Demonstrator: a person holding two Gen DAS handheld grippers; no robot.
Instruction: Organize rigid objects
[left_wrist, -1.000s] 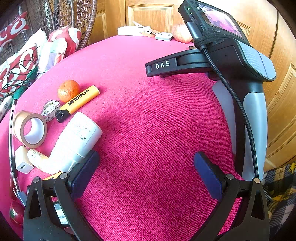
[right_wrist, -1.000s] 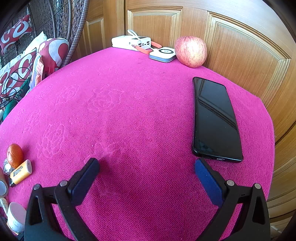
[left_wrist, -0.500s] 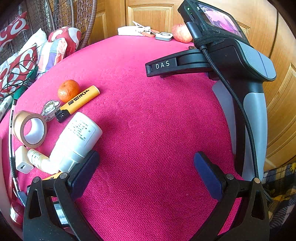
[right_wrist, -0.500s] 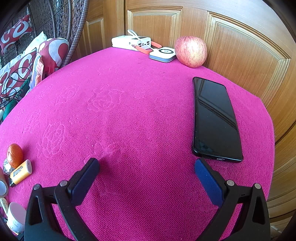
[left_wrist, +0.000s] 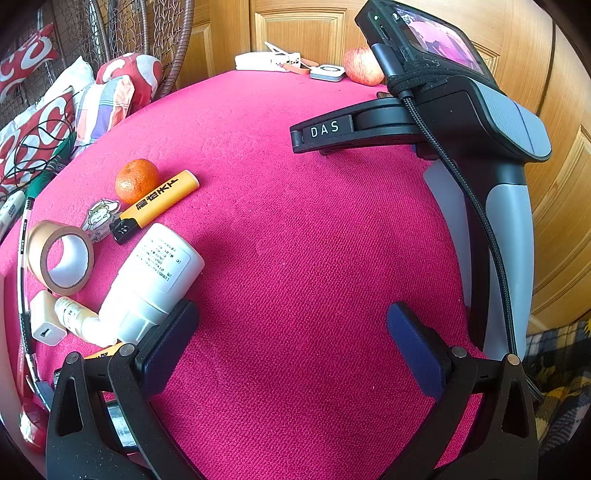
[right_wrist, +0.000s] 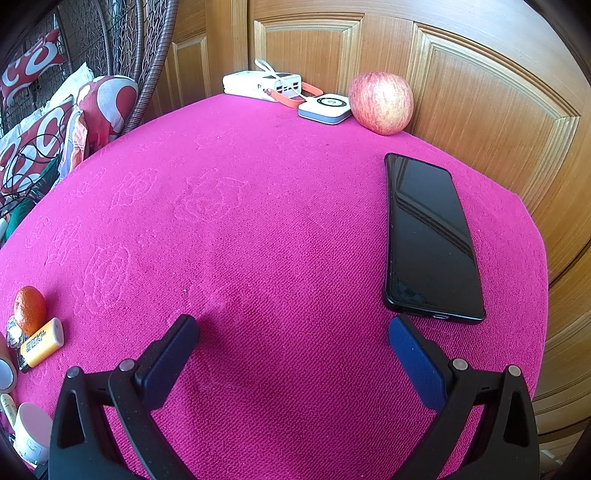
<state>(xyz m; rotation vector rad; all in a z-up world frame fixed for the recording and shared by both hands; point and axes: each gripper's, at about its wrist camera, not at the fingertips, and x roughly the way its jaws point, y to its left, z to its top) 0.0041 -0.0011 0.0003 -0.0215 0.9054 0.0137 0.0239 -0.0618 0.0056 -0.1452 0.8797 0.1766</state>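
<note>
Both cameras sit low and close above the pink cloth (left_wrist: 295, 258), each looking forward between its own fingers toward the far edge by the wooden doors (right_wrist: 480, 92). The left wrist view sits nearer the left edge and takes in the right gripper's body. Both views share the orange (left_wrist: 136, 180), the apple (right_wrist: 380, 102) and, probably, the same white charger (right_wrist: 262, 84) at the far edge.

The table cloth (right_wrist: 258, 221) is bright pink with faint flower shapes. The phone (right_wrist: 430, 240) is shiny black. The apple (right_wrist: 380, 101) is red with yellow streaks. The lighter (left_wrist: 157, 201) is orange with a black tip, beside an orange tangerine (left_wrist: 136, 180). The tape roll (left_wrist: 61, 254) is brown. The bottle (left_wrist: 151, 284) is white. The cushions (left_wrist: 40, 125) are red and white.
</note>
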